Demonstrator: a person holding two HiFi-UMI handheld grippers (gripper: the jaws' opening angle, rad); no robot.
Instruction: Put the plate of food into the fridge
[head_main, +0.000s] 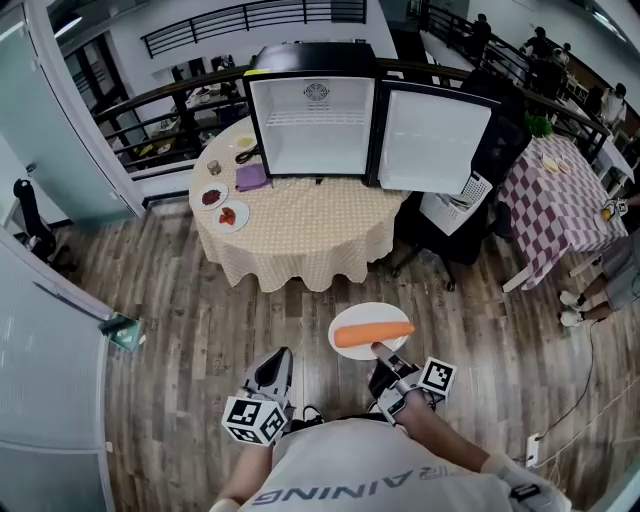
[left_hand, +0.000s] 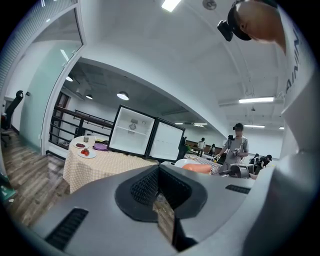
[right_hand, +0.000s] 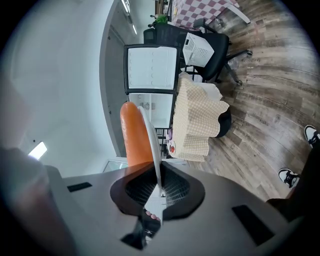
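Note:
A white plate (head_main: 370, 312) carrying a long orange carrot (head_main: 372, 334) hangs above the wooden floor, in front of the person. My right gripper (head_main: 380, 350) is shut on the plate's near rim. The right gripper view shows the plate (right_hand: 150, 135) edge-on between the pads, with the carrot (right_hand: 134, 135) on its left face. The left gripper (head_main: 275, 365) is held low at the left, shut and empty; its pads (left_hand: 150, 185) meet. The small black fridge (head_main: 312, 115) stands on a round table (head_main: 300, 240) ahead, its door (head_main: 432, 140) swung open to the right and its white shelves bare.
On the table's left side lie two small plates of food (head_main: 232, 215) and a purple cloth (head_main: 250, 177). A black chair (head_main: 450, 235) stands right of the table, with a checked-cloth table (head_main: 560, 200) beyond it. A glass partition (head_main: 60, 330) runs along the left.

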